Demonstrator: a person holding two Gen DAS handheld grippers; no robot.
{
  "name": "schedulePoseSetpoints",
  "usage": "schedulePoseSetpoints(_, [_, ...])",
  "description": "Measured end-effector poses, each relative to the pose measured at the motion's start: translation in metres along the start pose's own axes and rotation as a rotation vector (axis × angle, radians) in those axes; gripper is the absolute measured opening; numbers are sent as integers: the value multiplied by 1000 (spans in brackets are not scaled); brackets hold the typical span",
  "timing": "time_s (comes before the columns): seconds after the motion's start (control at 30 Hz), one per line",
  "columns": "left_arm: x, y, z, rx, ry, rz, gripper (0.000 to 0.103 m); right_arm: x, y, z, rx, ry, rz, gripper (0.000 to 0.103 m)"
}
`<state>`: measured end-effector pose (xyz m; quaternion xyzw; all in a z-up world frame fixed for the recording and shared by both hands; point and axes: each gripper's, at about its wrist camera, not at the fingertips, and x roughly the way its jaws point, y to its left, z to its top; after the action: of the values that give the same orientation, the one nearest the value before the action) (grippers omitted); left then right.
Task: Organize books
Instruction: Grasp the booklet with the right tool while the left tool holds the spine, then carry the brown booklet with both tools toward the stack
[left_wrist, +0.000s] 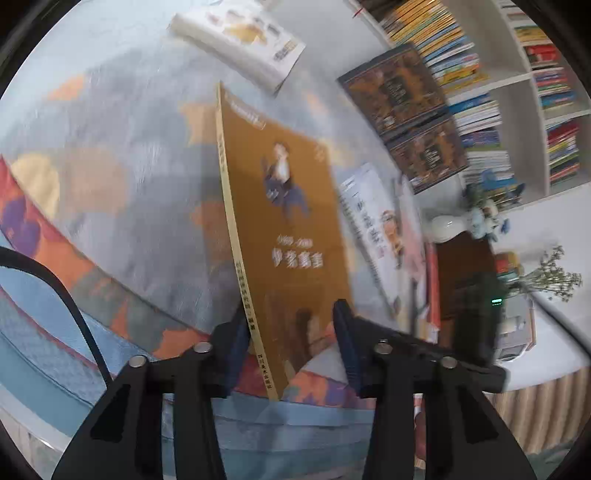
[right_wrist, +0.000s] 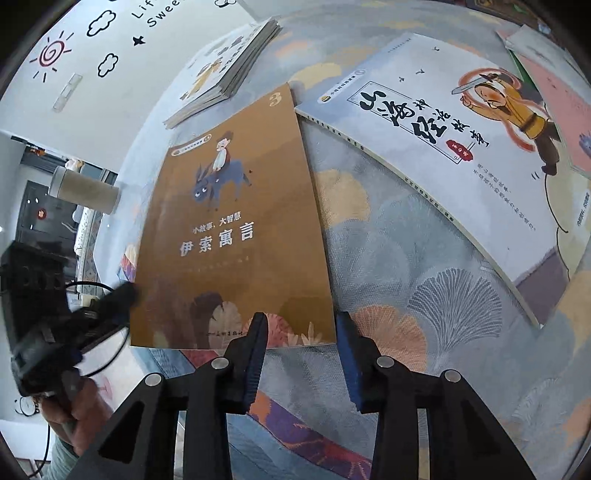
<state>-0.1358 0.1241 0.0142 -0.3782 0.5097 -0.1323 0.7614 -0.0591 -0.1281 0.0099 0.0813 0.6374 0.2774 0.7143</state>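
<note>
The surface is a worktop (right_wrist: 388, 236) spread with a cloth printed in grey, orange and yellow fan-leaf shapes. Taking the brown book (right_wrist: 229, 229) as the landmark, in the right wrist view a white wall with a sun and cloud drawing (right_wrist: 74, 48) rises behind and to its left, a stack of thin books (right_wrist: 225, 70) lies just beyond its top edge, and a white book with a cartoon swordsman (right_wrist: 461, 147) lies just to its right, their top corners nearly meeting. In the left wrist view a white bookshelf (left_wrist: 517, 92) packed with coloured spines stands well beyond the brown book (left_wrist: 284, 229) to its right.

The left hand-held gripper (left_wrist: 291, 350) has the book's near spine corner between its partly closed fingers; the left pad lies against the spine, while the right pad appears to stand over the cover, and a firm grip cannot be told. The right hand-held gripper (right_wrist: 299, 354) straddles the book's near right corner, jaws narrowed but with a gap; whether the pads press it cannot be told.
</note>
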Motion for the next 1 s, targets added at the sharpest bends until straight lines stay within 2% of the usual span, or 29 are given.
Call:
schedulePoseSetpoints(0.07, [9,0,-4,-19,13,-9,12,-3,-2,-3,4,-4,2,38])
schedulePoseSetpoints(0.17, [15,-7,-6,-27,12,-30,11,-4,-6,-2,30,3,29,37])
schedulePoseSetpoints(0.23, [12,-11,-1,-51,4,-89,10,-6,-14,-1,73,23,70,39])
schedulePoseSetpoints(0.33, [2,-16,7,-90,-9,-167,10,-12,-39,-3,230,44,226,54])
schedulePoseSetpoints(0.37, [-2,-16,11,-106,-11,-196,11,-14,-51,-5,304,42,308,56])
schedulePoseSetpoints(0.47, [-5,-13,19,-153,0,-258,11,-14,-72,-6,419,37,448,56])
schedulePoseSetpoints(0.67, [-7,-4,22,-221,22,-310,11,1,-67,4,433,35,519,56])
schedulePoseSetpoints(0.7, [-7,-1,22,-234,30,-315,10,7,-63,7,439,32,533,54])
schedulePoseSetpoints(0.77, [-8,3,22,-249,41,-319,10,13,-55,13,433,20,559,42])
schedulePoseSetpoints(0.87, [-12,6,25,-244,46,-279,10,10,-40,17,378,-13,513,30])
schedulePoseSetpoints(0.93, [-17,0,29,-168,42,-173,10,4,-27,19,314,-33,460,27])
schedulePoseSetpoints(1.0, [-23,-10,31,-85,32,-80,10,-7,-4,22,181,-70,327,27])
